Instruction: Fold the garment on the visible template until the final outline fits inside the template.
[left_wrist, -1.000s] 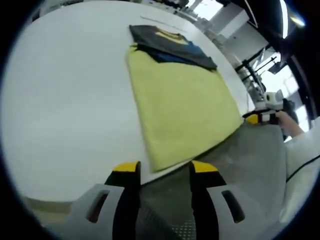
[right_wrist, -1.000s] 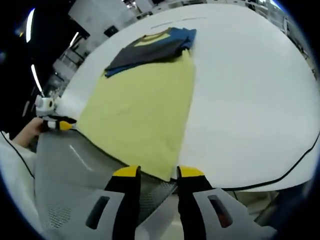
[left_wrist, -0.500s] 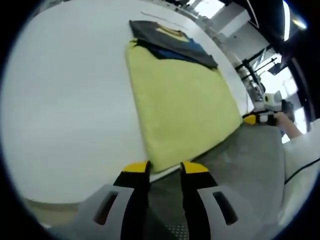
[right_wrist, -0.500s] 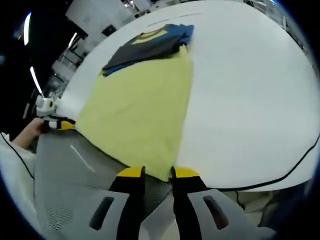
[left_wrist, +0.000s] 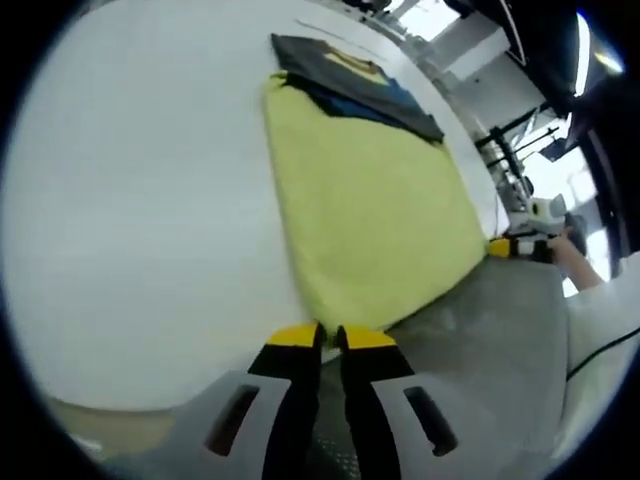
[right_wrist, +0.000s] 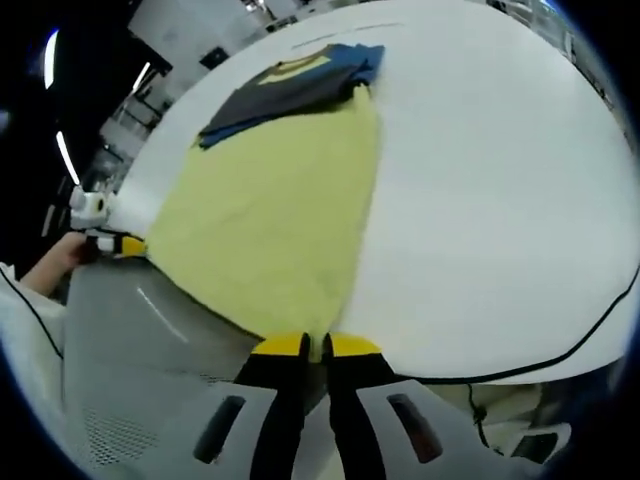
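Your left gripper (left_wrist: 326, 333) and right gripper (right_wrist: 310, 343) are each pinched on a near corner of the grey garment (left_wrist: 490, 330), which hangs off the near table (left_wrist: 130, 200) edge. The yellow template (left_wrist: 375, 210) lies flat; a folded dark shirt (left_wrist: 355, 82) sits at its far end. Folding looks barely begun: no fold made yet.

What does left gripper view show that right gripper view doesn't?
Left gripper view alone: the left gripper, jaws closed at the near corner of the yellow garment, with the right gripper's yellow tips at the far corner. Right gripper view alone: the right gripper, jaws closed at its corner, the left gripper's tips at the other side, and a black cable along the table edge. Both share the yellow garment, the grey cloth, the dark folded shirt and the white table.
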